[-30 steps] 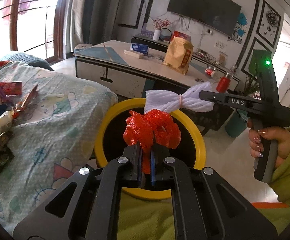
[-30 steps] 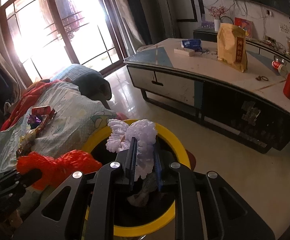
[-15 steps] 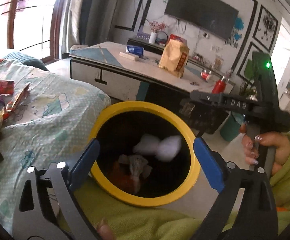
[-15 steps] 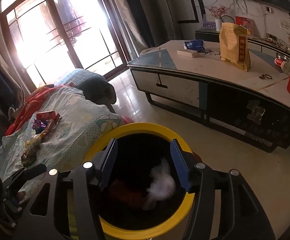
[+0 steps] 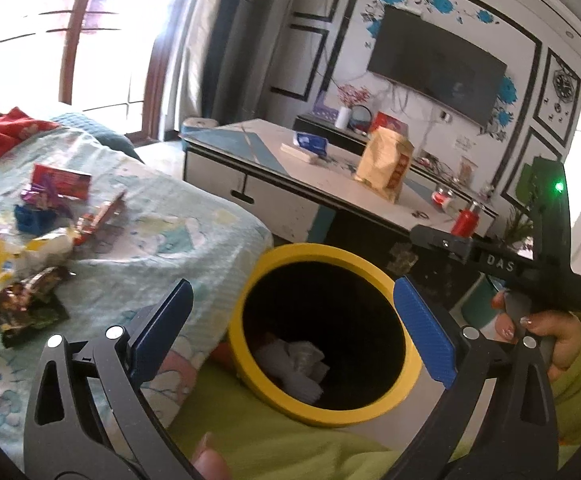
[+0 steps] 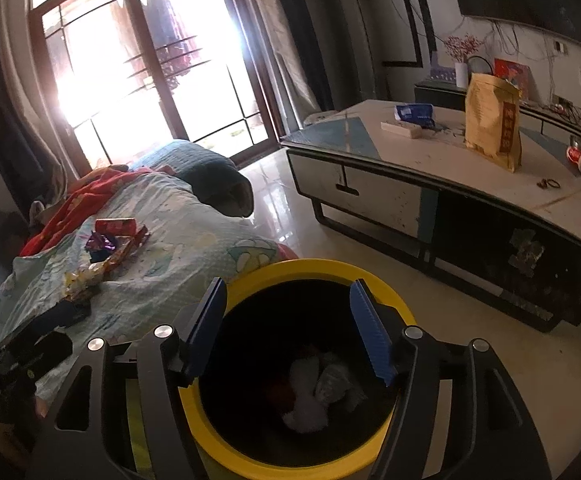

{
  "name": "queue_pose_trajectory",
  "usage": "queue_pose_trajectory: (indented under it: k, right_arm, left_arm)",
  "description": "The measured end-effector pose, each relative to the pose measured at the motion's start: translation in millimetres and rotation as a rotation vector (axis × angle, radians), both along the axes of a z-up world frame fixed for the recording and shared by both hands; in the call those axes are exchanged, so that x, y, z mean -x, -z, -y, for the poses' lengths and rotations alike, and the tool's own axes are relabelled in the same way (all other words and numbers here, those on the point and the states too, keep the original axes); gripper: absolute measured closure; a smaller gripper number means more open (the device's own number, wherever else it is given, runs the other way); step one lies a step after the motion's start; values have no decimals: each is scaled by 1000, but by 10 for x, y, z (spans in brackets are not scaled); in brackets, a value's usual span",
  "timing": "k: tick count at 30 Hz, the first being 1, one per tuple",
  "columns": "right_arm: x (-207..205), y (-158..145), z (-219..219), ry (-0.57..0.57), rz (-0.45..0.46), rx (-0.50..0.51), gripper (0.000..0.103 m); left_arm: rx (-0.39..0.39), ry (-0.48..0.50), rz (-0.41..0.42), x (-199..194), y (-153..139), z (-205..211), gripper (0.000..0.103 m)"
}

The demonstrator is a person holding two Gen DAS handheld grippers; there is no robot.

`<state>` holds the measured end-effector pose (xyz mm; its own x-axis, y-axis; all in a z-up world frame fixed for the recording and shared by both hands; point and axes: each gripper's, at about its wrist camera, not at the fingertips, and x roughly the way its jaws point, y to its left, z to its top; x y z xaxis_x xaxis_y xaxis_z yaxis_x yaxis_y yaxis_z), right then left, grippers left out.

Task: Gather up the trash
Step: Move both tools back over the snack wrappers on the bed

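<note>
Left gripper (image 5: 290, 320) and right gripper (image 6: 288, 326): jaws have just been opening, nothing between them. Bin (image 5: 258, 280), lower centre, contains white trash (image 6: 304, 396). Wrappers (image 5: 42, 232) lie at left.

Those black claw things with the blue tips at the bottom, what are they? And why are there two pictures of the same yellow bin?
They are grabbing tools that a person holds, one in each hand. Each tool has a small camera looking along its jaws, so you get two pictures. One is from the left gripper, the other from the right gripper. In the left picture you can also see the person's hand holding the right tool. Both jaws have just been opening and hold nothing. The white and red trash lies inside the yellow bin. More wrappers wait on the blanket beside it.
</note>
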<state>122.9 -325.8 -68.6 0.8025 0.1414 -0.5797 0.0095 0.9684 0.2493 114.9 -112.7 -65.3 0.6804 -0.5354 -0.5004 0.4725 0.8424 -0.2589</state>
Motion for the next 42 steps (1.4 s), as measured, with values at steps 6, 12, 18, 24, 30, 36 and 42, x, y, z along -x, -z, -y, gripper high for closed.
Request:
queue_pose_trajectory:
  k: [6,12,18,24,30,36,42]
  right_arm:
    - [16,-62,-172,-37,21,25,38]
    - [10,-123,-358,-79,37,43,36]
    - [-49,-198,-600,-131,40,56,36]
    - [-37,-298,-862,-189,64,79,36]
    - [-45,-353,-1076,-233,72,92,36]
    - [-89,-398,-1256,-273,77,92,36]
    - [-190,-471,-1507,-318,83,78,36]
  left_arm:
    - [18,-61,24,37,-70,-179,11]
    - [7,-107,61,112,-154,-326,11]
    - [19,-160,70,152,-197,-526,11]
    - [29,-209,84,190,-240,-723,11]
    - [35,-256,99,209,-293,-923,11]
    - [27,-307,104,228,-368,-1144,11]
    - [6,-366,110,315,-416,-1469,11]
